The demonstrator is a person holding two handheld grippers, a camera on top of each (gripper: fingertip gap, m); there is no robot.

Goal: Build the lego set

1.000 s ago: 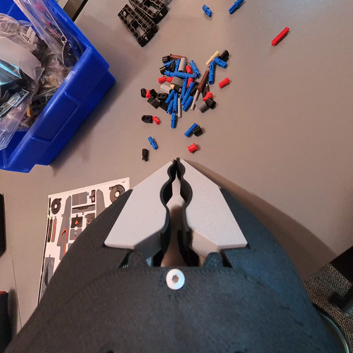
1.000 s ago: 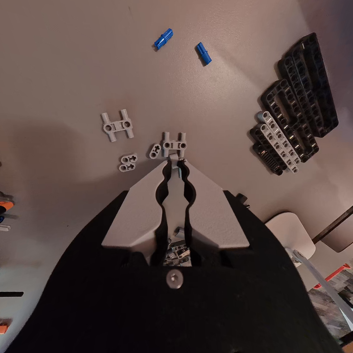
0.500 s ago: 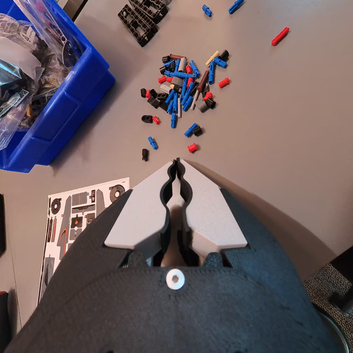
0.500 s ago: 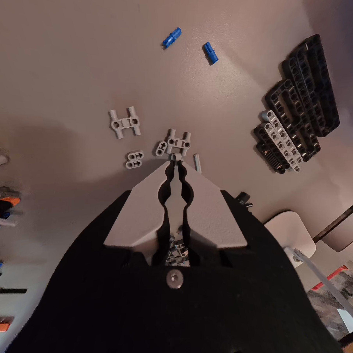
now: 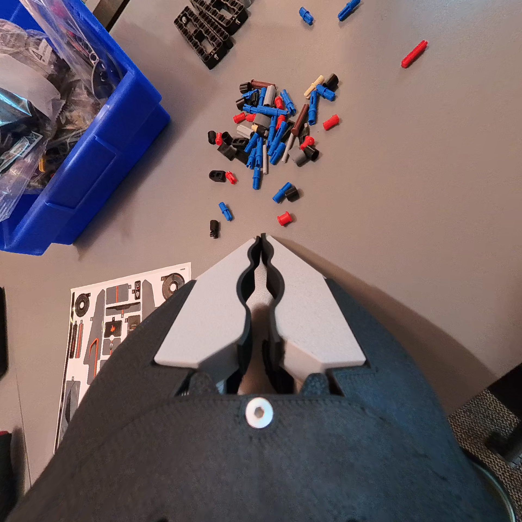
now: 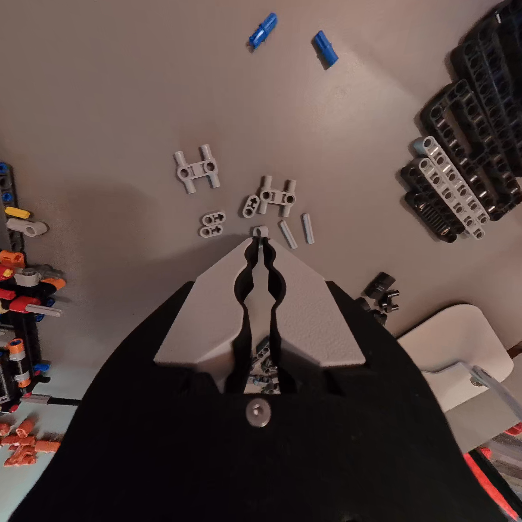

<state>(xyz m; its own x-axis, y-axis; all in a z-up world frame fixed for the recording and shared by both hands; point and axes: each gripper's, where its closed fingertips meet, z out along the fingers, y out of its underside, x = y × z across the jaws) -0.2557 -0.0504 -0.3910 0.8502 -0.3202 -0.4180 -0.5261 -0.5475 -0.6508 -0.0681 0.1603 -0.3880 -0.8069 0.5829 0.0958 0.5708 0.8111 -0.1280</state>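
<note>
Left wrist view: grey table (image 5: pixel 409 197) under everything. Blue plastic bin (image 5: pixel 93 158) sits far left ahead of the left gripper (image 5: pixel 260 236), stuffed with clear plastic bags (image 5: pixel 36 93) of parts; bag contents too crumpled to make out. Sticker sheet (image 5: pixel 113 313) lies flat just left of the claw, partly under its body. Black beam frames (image 5: pixel 210 28) far ahead, slightly left. Loose pile of pins and connectors (image 5: pixel 278 127), blue, red, black, grey and brown, straight ahead; a red bushing (image 5: pixel 284 218), a blue pin (image 5: pixel 225 211) and a black pin (image 5: pixel 214 228) are the strays closest to the tips. Long red pin (image 5: pixel 414 53) far ahead right, well apart from the pile. Left claw is clenched, tips touching, nothing between them.

Right wrist view: stack of black and grey beams (image 6: pixel 463 172) ahead right of the right gripper (image 6: pixel 260 240). Partly built assembly (image 6: pixel 19 324) at the left edge. Right claw is clamped on a small grey connector (image 6: pixel 260 231), which pokes out past the tips. Two grey H-shaped connectors ahead: one (image 6: pixel 278 196) close, one (image 6: pixel 197 169) further left. Three small grey two-hole liftarms (image 6: pixel 213 223) just ahead left of the tips. Two grey axles (image 6: pixel 297 233) just to the right. Two blue pins (image 6: pixel 293 42) far ahead.
</note>
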